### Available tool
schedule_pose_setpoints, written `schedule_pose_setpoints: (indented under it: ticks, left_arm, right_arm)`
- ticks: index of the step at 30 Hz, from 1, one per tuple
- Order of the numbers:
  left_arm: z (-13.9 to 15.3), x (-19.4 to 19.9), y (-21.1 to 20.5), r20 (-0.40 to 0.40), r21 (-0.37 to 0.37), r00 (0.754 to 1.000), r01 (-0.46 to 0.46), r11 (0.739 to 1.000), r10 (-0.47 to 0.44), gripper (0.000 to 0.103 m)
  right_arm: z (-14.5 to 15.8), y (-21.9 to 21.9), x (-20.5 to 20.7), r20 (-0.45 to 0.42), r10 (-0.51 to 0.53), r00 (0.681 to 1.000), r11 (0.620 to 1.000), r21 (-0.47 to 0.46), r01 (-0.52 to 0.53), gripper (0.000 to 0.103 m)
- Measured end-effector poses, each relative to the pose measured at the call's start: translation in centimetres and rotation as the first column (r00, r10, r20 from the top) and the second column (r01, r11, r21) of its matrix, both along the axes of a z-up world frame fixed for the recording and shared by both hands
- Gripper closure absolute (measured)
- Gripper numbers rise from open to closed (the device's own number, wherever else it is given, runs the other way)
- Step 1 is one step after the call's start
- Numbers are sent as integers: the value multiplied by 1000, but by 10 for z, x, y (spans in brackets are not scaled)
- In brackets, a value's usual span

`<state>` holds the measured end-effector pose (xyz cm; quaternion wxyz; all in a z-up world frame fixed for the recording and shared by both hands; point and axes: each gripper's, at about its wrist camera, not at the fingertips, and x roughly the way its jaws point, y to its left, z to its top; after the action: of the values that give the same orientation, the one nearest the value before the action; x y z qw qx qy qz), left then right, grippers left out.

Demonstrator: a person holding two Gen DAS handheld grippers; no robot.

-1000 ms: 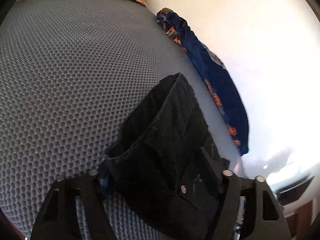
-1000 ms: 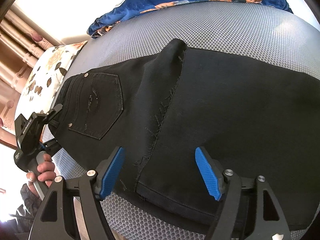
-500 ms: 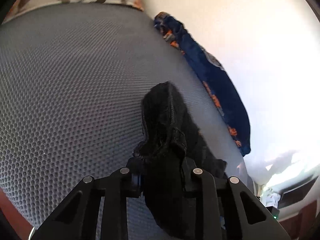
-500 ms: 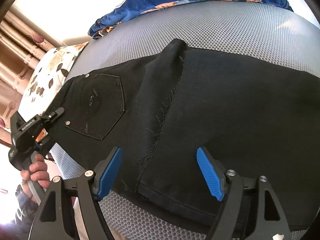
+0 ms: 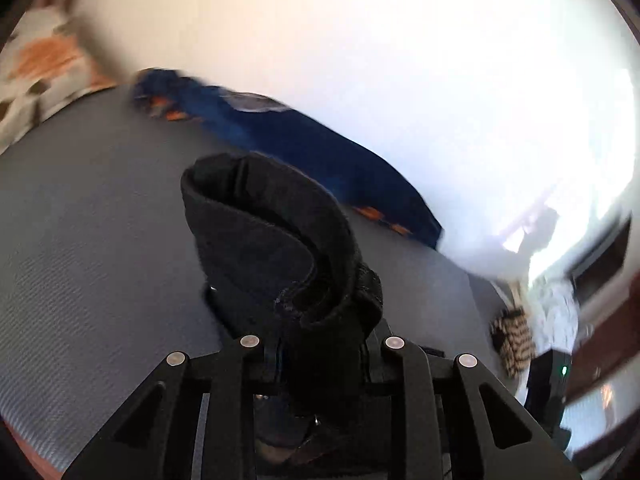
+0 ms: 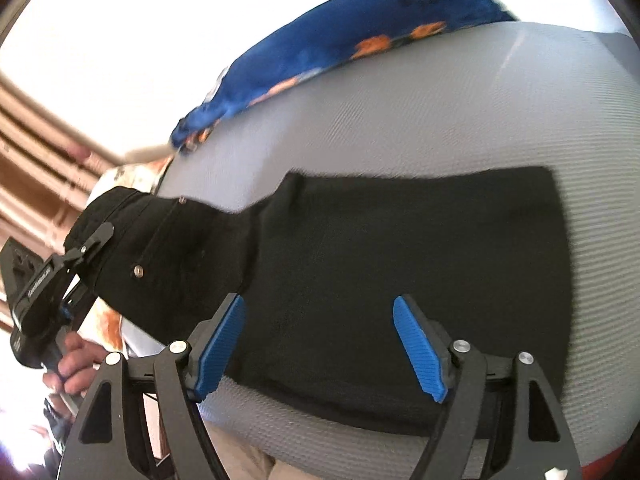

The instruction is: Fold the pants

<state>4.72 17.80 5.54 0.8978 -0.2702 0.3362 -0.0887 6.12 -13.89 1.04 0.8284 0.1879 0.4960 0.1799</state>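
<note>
Black pants (image 6: 400, 248) lie across a grey mesh bed (image 6: 440, 120), folded legs flat toward the right. My left gripper (image 5: 320, 344) is shut on the waistband end of the pants (image 5: 276, 248), which bunches up and rises above its jaws. In the right wrist view the left gripper (image 6: 86, 246) holds that waist end lifted at the left edge of the bed. My right gripper (image 6: 320, 340) is open, its blue pads (image 6: 418, 348) on either side of the near edge of the pants, hovering just above the cloth.
A blue cloth with orange print (image 6: 340, 48) lies along the far edge of the bed by the white wall. A floral pillow (image 5: 36, 68) sits at the head end. A person's hand (image 6: 76, 360) grips the left tool. Furniture (image 5: 600, 280) stands beyond the bed's foot.
The left gripper closed on the waistband and has lifted it off the bed. The right gripper stayed open and shifted slightly along the pants' near edge.
</note>
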Motion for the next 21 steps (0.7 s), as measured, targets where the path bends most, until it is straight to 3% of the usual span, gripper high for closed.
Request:
schedule_pose_setpoints:
  ticks: [5, 9, 14, 21]
  left_arm:
    - [4, 19, -63, -15, 87, 991, 130, 988, -130, 77]
    - [-1, 24, -120, -47, 165, 972, 236, 958, -231, 77]
    - [-27, 26, -184, -117, 241, 931, 366, 899, -347, 77]
    - [-78, 21, -236, -242, 373, 895, 443, 815, -375, 76]
  right_arm:
    - [10, -51, 0, 9, -100, 995, 994, 39, 99, 28]
    - [3, -84, -1, -16, -163, 986, 983, 87, 164, 28]
    - [-6, -109, 1, -44, -198, 979, 973, 111, 201, 28]
    - [-22, -129, 6, -83, -195, 977, 965, 162, 206, 28]
